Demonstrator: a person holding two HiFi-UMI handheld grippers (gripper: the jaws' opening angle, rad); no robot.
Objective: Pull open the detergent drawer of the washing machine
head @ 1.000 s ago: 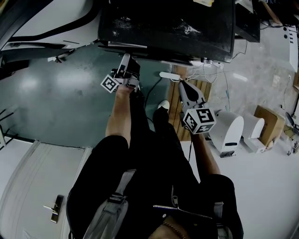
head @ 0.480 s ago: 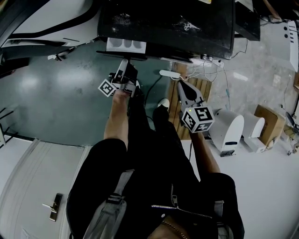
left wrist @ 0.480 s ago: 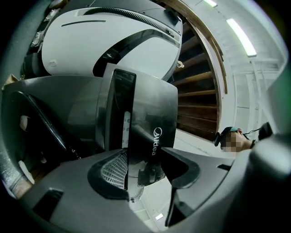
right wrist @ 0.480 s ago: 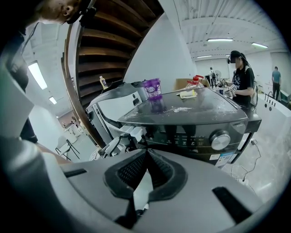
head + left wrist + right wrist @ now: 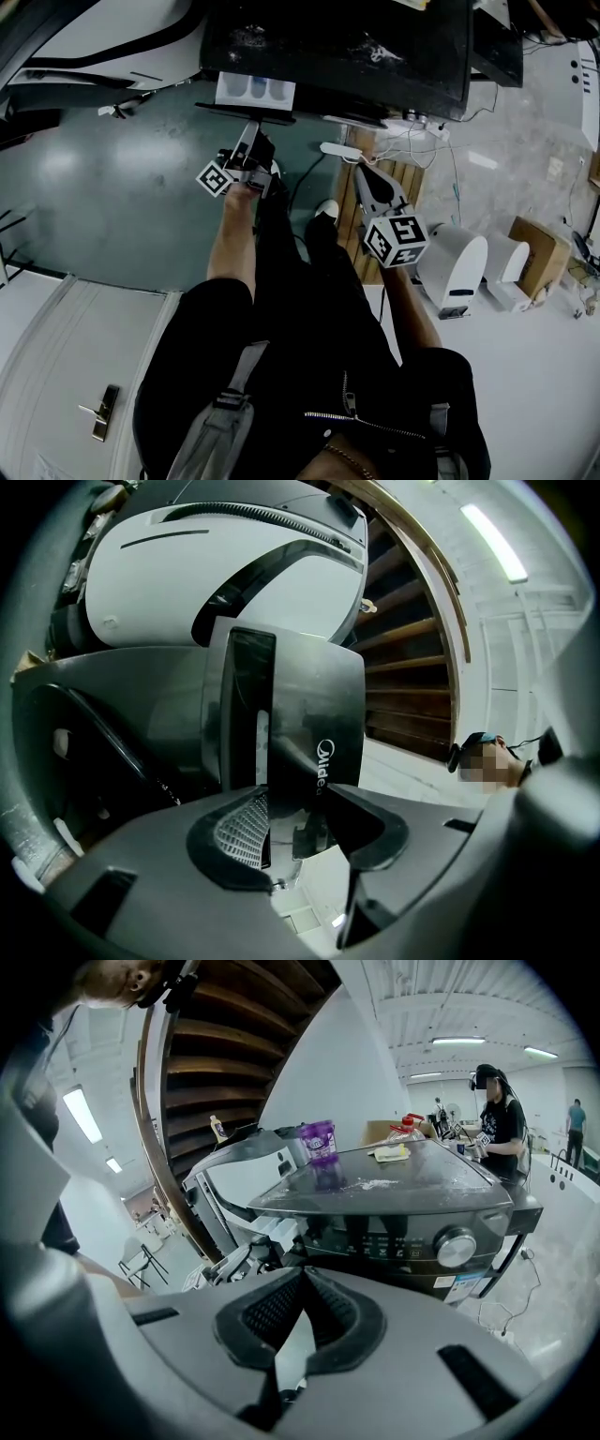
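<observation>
I see the left gripper (image 5: 298,799), jaws just tightening, clamping the detergent drawer (image 5: 309,705); only the head view shows it out of the washing machine (image 5: 337,47); right gripper (image 5: 302,1274) closed.

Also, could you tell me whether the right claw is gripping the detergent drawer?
No; in the right gripper view the right claw is shut on nothing, with the washing machine standing apart beyond it.

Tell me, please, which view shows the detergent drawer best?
The head view: the drawer, pulled out, shows its pale compartments from above. The left gripper view shows only its dark front, the right gripper view a small side glimpse.
</observation>
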